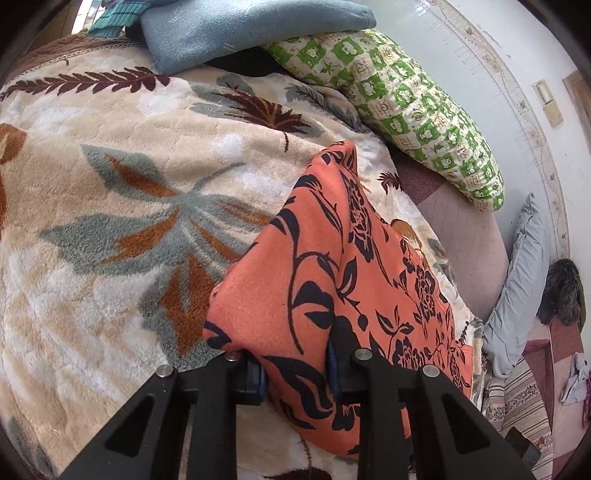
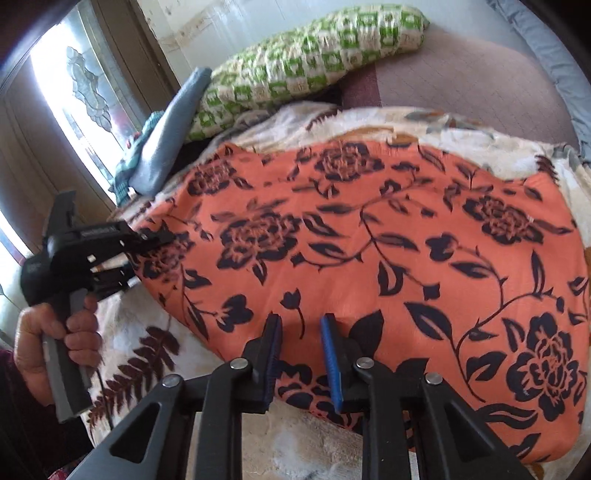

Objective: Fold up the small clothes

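Note:
An orange cloth with a black flower print (image 2: 369, 240) lies spread on a fleecy leaf-pattern blanket (image 1: 110, 221). My left gripper (image 1: 295, 365) is shut on one end of it, and the cloth (image 1: 332, 258) bunches up between the pads and rises in a ridge ahead of them. The right wrist view shows this left gripper (image 2: 155, 243) at the cloth's left end, held by a hand (image 2: 55, 332). My right gripper (image 2: 299, 321) sits at the cloth's near edge. Its blue pads (image 2: 332, 362) stand close together, with the hem filling the gap between them.
A green-and-white patterned pillow (image 1: 406, 110) and a folded blue cloth (image 1: 240, 33) lie at the far side of the bed. A wall (image 1: 480, 55) runs along the right, with grey fabric (image 1: 524, 277) beside it. A window and door frame (image 2: 85, 92) are at the left.

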